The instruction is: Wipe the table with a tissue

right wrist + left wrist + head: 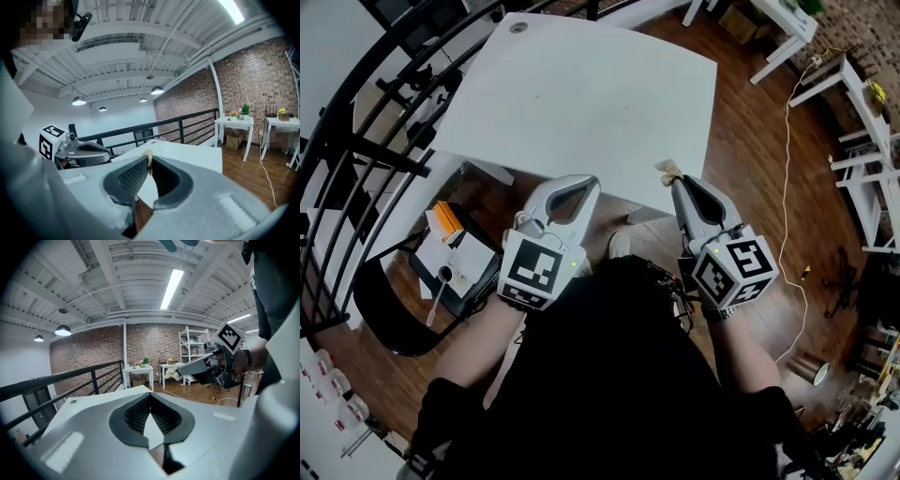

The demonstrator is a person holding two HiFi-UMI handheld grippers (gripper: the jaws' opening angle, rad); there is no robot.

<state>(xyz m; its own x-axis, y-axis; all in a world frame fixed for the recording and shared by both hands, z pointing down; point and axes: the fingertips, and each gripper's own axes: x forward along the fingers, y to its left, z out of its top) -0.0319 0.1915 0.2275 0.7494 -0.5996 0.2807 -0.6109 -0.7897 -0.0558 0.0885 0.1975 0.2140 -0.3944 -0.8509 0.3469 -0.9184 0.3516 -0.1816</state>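
Tissue point(667, 169) pinched between right gripper point(677, 184) jaws

Tissue point(667, 171) at the table point(581, 103)'s near edge, perhaps touching.

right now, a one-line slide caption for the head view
Head view: right gripper pinches a tissue by the white table's near edge; left gripper shut and empty

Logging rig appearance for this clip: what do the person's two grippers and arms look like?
The left gripper and right gripper both have light grey, tapering shells, with black ribbed pads lining the jaws. Each carries a white cube printed with black square markers. The person wears a black top that leaves the forearms uncovered.
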